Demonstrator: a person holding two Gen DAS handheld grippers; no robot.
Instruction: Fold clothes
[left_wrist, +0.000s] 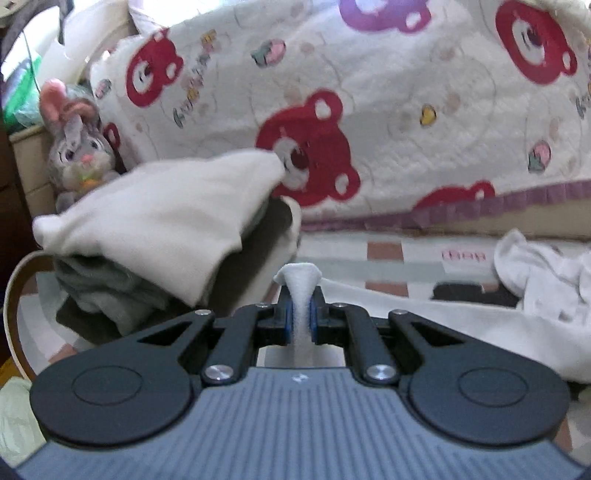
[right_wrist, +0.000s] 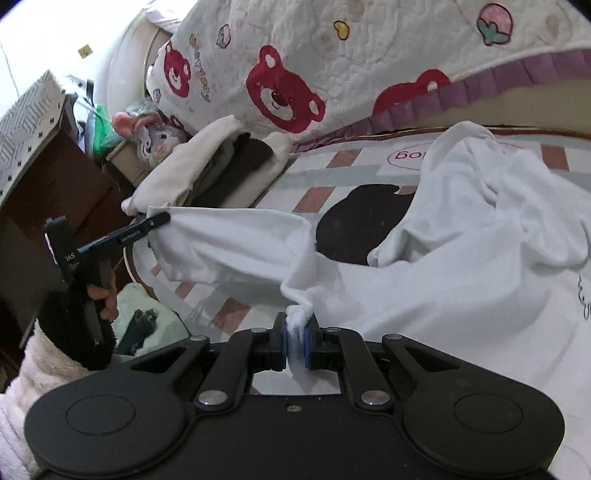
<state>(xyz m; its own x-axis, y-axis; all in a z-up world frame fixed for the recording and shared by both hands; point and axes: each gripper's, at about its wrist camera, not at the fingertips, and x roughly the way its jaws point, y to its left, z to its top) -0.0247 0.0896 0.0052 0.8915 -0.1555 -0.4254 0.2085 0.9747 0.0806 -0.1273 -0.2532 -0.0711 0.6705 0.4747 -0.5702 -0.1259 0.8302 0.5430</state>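
Note:
A white garment (right_wrist: 461, 258) lies spread and rumpled on a checked mat with a black patch (right_wrist: 362, 225). My right gripper (right_wrist: 295, 338) is shut on a bunched edge of it at the near side. In the right wrist view my left gripper (right_wrist: 162, 218) holds another corner of the same garment up at the left, and the cloth is stretched between the two. In the left wrist view the left gripper (left_wrist: 300, 314) is shut on a pinched fold of white fabric that sticks up past its blue pads (left_wrist: 287, 320). The white garment (left_wrist: 443, 332) trails off to the right there.
A pile of folded clothes (left_wrist: 155, 229), cream on top and grey and dark beneath, sits at the left by a plush rabbit (left_wrist: 79, 144). A bear-print quilt (left_wrist: 369, 110) hangs behind. A brown cabinet (right_wrist: 55, 199) stands left. A fuzzy sleeve (right_wrist: 44, 354) is near.

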